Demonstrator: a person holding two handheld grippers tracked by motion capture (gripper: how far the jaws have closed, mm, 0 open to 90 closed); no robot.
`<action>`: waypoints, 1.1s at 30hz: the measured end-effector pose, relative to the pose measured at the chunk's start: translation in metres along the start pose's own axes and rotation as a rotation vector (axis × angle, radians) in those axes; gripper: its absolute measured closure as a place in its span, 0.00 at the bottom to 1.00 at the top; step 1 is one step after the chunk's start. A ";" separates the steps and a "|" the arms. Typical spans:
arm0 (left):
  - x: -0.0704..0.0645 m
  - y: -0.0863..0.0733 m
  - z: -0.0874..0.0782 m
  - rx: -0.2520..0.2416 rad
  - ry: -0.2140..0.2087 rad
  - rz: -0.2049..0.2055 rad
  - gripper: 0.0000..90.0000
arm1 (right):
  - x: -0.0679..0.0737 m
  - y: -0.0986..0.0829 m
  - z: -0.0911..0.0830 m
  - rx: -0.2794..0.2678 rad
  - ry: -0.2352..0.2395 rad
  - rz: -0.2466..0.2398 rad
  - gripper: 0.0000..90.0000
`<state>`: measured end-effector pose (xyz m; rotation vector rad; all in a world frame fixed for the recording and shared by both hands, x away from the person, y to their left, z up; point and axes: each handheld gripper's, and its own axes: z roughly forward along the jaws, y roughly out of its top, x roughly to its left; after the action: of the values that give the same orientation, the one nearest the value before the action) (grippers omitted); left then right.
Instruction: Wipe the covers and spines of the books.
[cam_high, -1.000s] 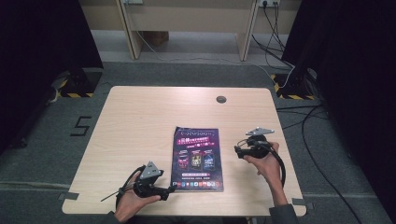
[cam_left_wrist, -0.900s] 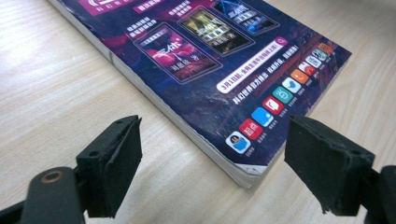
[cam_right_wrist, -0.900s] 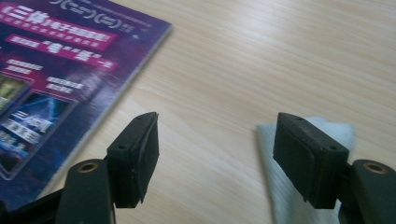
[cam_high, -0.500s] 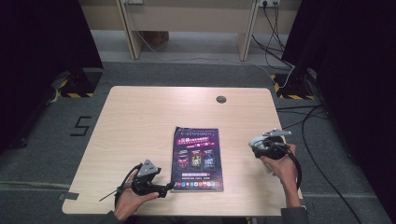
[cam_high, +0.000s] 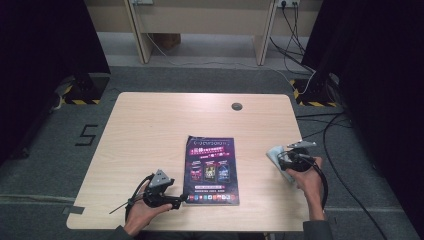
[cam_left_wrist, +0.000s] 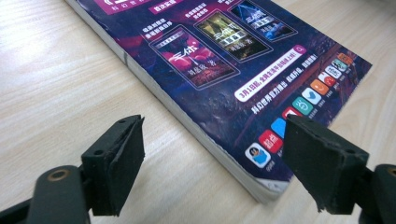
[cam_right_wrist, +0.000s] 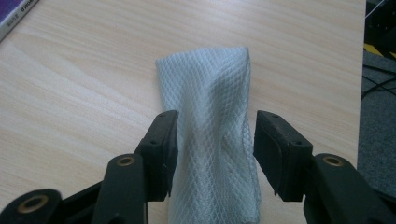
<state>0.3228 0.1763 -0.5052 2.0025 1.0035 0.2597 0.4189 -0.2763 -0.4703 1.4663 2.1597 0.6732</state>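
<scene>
Both jaws of the right claw (cam_right_wrist: 212, 154) now straddle the cloth (cam_right_wrist: 210, 107).

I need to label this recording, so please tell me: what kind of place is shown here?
Probably a lab or recording room, not a home. A plain wooden table stands on grey carpet between black curtains, cables run along the floor, and yellow-black hazard tape marks it.

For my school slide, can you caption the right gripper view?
Open right gripper straddles a folded white mesh cloth on the wooden table.
</scene>
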 end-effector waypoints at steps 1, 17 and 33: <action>0.000 0.001 0.001 0.007 0.000 0.005 0.24 | 0.000 -0.001 0.002 0.005 0.003 -0.003 0.57; -0.001 0.008 0.022 0.009 0.009 0.016 0.26 | -0.002 -0.001 0.019 0.035 0.016 -0.005 0.66; -0.010 0.010 0.032 0.062 0.009 0.056 0.27 | 0.010 0.021 -0.011 -0.137 0.082 -0.026 0.87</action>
<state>0.3383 0.1466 -0.5148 2.0892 0.9734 0.2713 0.4241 -0.2619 -0.4502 1.3597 2.1422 0.8678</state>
